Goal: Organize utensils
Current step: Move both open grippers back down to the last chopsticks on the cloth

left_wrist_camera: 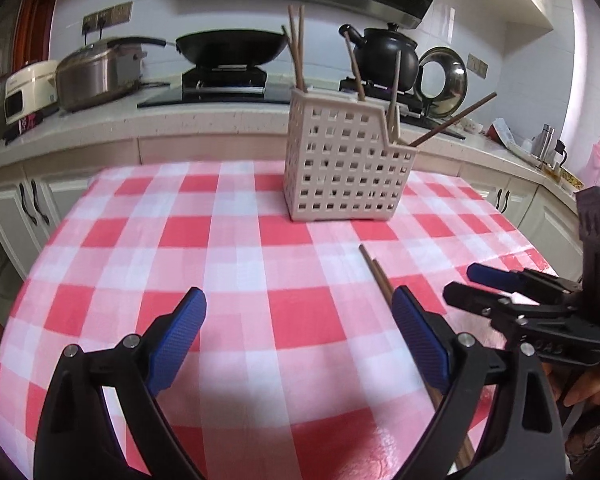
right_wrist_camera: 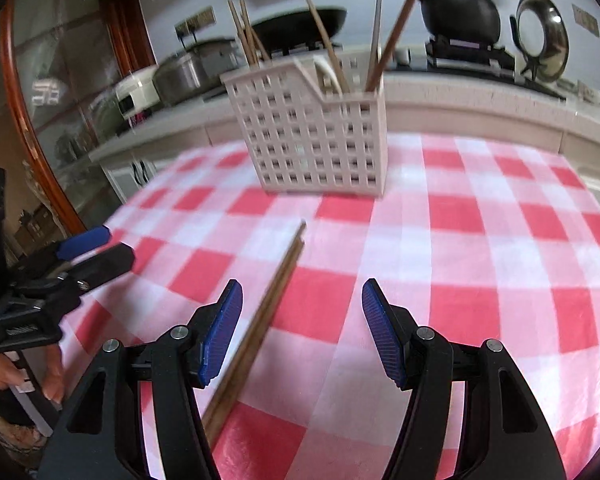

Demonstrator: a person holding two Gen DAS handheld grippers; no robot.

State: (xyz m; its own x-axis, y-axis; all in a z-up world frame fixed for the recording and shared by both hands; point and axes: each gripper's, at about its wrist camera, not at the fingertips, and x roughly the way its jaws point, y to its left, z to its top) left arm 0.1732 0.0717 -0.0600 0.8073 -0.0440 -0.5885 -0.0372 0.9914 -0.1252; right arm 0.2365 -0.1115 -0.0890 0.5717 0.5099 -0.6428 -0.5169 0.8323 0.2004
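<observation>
Kitchen backdrop, utensil holder (left_wrist_camera: pixel 348 160) without legible writing

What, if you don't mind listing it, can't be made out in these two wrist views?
- Chopsticks on the table: left view, near ends pass behind the left gripper finger.
- Same pair: right view, near ends run under the right gripper.
- Holder: right view, motion blur; contents inside can't be counted.
</observation>
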